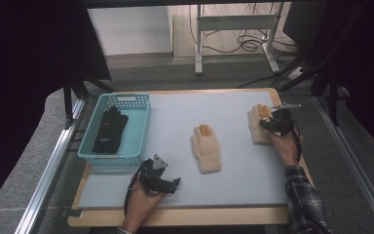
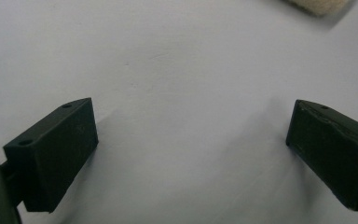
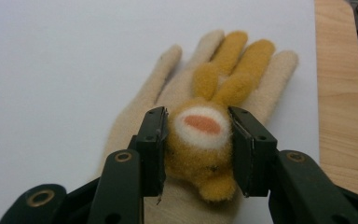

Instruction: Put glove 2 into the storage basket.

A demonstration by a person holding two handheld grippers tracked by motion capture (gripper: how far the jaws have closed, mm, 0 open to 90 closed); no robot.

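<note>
You are at the pick-up: your right gripper [image 3: 198,151] has its jaws pressed on the plush animal patch of the cream glove [image 3: 177,93] at the counter's [image 1: 175,105] right edge. Next, lift it clear toward the blue basket [image 1: 139,105]. Your left gripper [image 2: 191,154] waits with jaws spread, empty. The glove's cuff is hidden under the gripper.
</note>
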